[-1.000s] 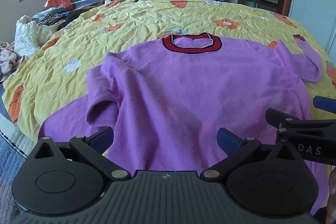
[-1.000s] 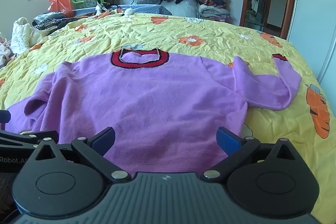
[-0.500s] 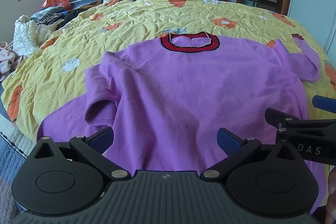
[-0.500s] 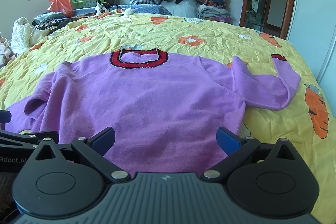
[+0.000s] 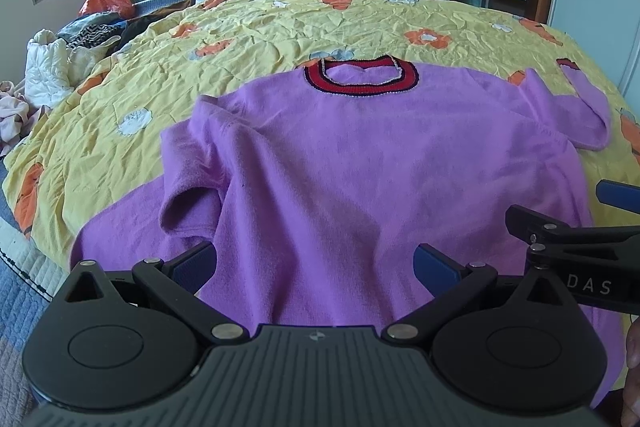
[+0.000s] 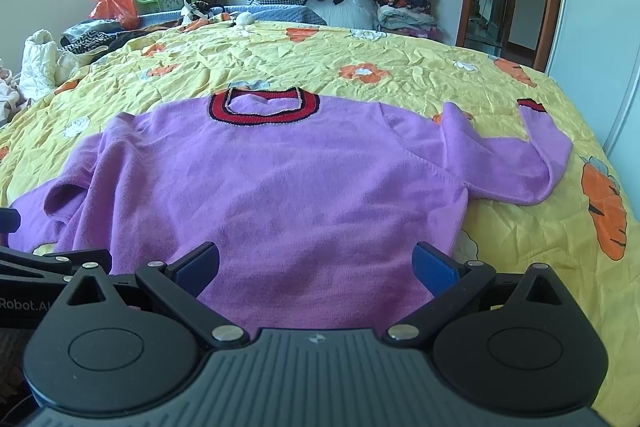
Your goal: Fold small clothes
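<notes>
Fuzzy purple sweater point(image 5: 380, 163) — wrinkled yellow bedspread point(image 5: 248, 31)

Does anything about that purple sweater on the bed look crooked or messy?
Yes. The sweater lies flat, but its sleeves are untidy: the left sleeve is bunched and folded near the armpit, and the right sleeve bends back on itself, cuff toward the collar.

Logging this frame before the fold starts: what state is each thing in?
Purple knit sweater with red collar: spread flat, unfolded, collar far.
Its right sleeve: bent, cuff pointing far.
Its left sleeve: bunched, partly folded.
Yellow flowered bedspread: wrinkled.
Left gripper: jaws open, empty.
Right gripper: jaws open, empty.
</notes>
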The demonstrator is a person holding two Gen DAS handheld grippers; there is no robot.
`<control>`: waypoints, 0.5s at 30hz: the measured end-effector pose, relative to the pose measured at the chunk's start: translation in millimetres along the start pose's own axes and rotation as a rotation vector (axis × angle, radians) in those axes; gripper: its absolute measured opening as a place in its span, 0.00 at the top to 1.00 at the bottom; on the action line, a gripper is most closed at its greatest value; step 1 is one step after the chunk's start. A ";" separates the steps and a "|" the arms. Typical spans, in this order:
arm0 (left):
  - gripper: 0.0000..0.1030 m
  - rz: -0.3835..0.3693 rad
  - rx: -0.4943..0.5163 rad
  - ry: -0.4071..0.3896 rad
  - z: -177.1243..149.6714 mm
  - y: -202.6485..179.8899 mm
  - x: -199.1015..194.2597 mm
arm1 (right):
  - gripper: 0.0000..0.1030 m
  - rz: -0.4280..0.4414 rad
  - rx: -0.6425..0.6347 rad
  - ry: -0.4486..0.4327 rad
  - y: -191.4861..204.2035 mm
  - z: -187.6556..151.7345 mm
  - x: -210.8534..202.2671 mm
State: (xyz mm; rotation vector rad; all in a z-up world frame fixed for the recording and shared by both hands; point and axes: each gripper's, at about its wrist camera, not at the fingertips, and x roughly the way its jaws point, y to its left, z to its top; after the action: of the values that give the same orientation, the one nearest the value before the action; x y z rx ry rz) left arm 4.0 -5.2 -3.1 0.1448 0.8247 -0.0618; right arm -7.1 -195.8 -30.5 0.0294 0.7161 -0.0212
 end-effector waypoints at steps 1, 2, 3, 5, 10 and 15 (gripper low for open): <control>0.00 0.000 0.001 0.001 0.2 0.2 1.0 | 0.00 -0.001 0.000 0.000 -0.1 0.1 0.1; 0.00 0.000 0.002 0.001 0.4 0.4 1.9 | 0.00 -0.002 -0.001 -0.001 -0.4 -0.3 0.0; 0.00 -0.001 0.002 0.001 0.5 0.6 2.9 | 0.00 0.000 0.000 0.000 -0.8 -0.5 0.1; 0.00 0.000 0.003 0.004 0.8 1.1 5.1 | 0.00 0.001 0.001 0.002 -0.7 -0.3 0.3; 0.00 0.001 0.005 0.006 -1.8 -1.9 2.2 | 0.00 -0.002 -0.005 0.001 -0.1 -2.1 1.5; 0.00 0.009 0.008 0.003 -2.5 -1.6 4.9 | 0.00 -0.032 -0.036 -0.039 5.5 -4.3 1.8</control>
State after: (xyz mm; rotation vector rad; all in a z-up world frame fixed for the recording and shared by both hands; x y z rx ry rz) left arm 5.3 -6.3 -8.6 0.1557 0.8264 -0.0566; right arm -8.4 -190.2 -34.9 -0.0169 0.6780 -0.0398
